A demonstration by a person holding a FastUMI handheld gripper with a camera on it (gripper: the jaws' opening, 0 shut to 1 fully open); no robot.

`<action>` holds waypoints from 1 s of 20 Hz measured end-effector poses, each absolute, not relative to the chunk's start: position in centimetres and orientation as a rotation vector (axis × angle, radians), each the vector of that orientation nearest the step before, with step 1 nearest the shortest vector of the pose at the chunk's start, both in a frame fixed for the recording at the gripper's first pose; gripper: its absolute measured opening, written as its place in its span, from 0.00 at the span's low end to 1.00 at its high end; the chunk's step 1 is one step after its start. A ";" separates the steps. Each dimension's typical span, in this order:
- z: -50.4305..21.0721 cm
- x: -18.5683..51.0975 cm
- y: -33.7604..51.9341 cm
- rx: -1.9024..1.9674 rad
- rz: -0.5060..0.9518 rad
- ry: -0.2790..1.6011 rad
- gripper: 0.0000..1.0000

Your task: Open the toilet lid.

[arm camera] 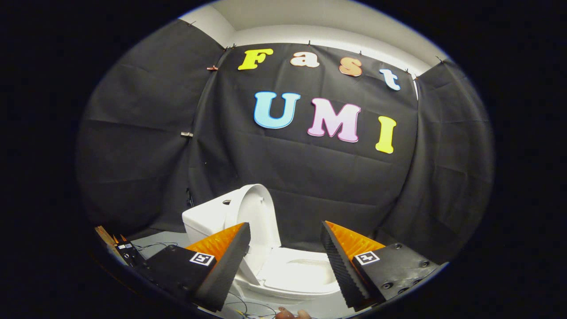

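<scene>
Tool spread wide, fingers well apart, gripping nothing. Toilet seen through the gap between the fingers and just beyond them, standing on a pale floor near the foot of the black cloth wall. Lid already raised, standing almost upright, leaning back against the tank, inner face turned toward the fingers. Seat down and flat over the bowl, opening uncovered, lying between the two fingertips. Left finger overlapping the lower part of the lid and the near edge of the tank in the view; cannot tell whether touching or merely in front. Right finger set beside the far side of the seat, apart from the lid. Square printed marker on the left finger's body, another marker on the right. Small box with wires on the floor off to the tank's side, thin cables trailing across the floor in front of the bowl. Fingertips of a person just visible below the tool.
</scene>
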State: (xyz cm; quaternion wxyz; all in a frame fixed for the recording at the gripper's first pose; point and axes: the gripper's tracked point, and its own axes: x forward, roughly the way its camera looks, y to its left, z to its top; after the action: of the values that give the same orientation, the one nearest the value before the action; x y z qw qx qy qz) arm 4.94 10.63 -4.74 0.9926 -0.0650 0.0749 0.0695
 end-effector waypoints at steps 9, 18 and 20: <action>3.2 -0.9 3.9 -0.050 0.073 0.079 0.98; 4.2 -2.5 2.1 -0.044 0.039 0.046 0.99; 4.2 -2.5 2.0 -0.040 0.036 0.042 0.98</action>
State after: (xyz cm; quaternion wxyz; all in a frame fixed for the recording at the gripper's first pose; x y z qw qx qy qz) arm -2.55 1.99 4.24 0.9994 -0.0202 0.0210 0.0182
